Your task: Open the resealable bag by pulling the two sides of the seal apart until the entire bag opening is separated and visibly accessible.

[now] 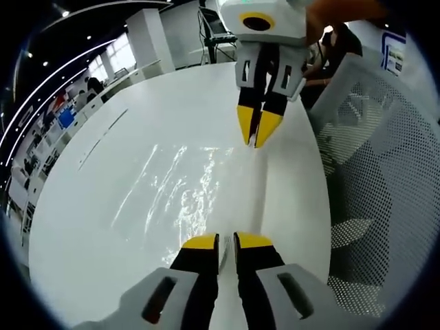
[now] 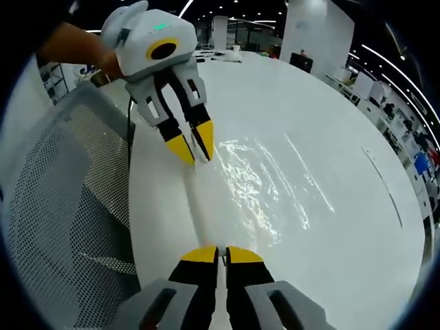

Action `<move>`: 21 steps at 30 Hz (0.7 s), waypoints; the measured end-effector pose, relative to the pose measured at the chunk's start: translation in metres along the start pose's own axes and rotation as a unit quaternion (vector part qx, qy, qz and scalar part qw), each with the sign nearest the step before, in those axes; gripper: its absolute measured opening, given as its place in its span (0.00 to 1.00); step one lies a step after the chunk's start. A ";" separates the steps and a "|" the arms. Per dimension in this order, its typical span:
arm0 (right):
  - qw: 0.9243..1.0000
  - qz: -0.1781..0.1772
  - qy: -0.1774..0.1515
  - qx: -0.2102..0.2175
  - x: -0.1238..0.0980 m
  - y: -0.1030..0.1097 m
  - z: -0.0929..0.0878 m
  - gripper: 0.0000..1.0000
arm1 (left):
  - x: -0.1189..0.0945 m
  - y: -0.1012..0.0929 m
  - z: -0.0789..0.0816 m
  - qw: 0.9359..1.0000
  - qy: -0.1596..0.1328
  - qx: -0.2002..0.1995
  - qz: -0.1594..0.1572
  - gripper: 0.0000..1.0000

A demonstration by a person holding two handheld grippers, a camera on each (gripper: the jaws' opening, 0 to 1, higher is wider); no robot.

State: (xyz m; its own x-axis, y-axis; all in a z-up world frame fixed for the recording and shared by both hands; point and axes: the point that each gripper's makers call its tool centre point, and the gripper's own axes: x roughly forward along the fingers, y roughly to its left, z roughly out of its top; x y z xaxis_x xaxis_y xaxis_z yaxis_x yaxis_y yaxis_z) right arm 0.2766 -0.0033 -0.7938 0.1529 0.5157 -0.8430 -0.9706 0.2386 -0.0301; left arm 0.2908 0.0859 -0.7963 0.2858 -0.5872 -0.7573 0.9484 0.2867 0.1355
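A clear resealable bag [image 1: 182,189] lies flat on a round white table [image 1: 103,227], its crinkled film throwing back the ceiling lights, with its seal edge [image 1: 256,192] running as a pale raised strip between the two grippers. In the left gripper view, the left gripper [image 1: 227,240] has its yellow-tipped jaws drawn nearly together on the near end of that strip, while the right gripper [image 1: 258,129] comes down from the far side with its jaws pinched to a point on the other end. The right gripper view shows the same hold in reverse: the right gripper [image 2: 221,254] closed on the strip at the bottom, the left gripper [image 2: 194,146] clamped at the far end, a person's hand [image 2: 103,58] behind it. The film looks thin, light and slippery, likely to slide or stretch rather than resist, so a firm hold belongs on the stiffer seal lips, one side in each jaw; whether each gripper has just one lip or both layers cannot be told here. The mouth of the bag does not yet look parted. A white mesh chair [image 2: 62,206] stands at the table's edge, and an open office floor with desks recedes in the background.
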 end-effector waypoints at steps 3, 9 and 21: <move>1.000 0.005 0.000 0.000 -0.001 0.001 0.000 0.00 | 0.000 -0.001 0.002 1.000 -0.002 0.000 -0.001 0.01; 1.000 0.018 -0.013 0.014 -0.004 0.005 0.002 0.05 | -0.001 -0.002 0.003 1.000 -0.006 0.012 0.002 0.00; 0.997 0.028 -0.062 0.045 -0.012 0.003 0.029 0.08 | -0.002 -0.003 0.006 0.999 -0.008 0.046 0.004 0.00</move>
State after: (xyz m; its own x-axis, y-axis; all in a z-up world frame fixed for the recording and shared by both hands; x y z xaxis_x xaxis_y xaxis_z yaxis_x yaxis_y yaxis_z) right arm 0.2768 0.0156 -0.7680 0.1255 0.6275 -0.7684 -0.9589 0.2755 0.0683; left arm 0.2884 0.0823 -0.7914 0.2945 -0.5973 -0.7460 0.9545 0.2216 0.1994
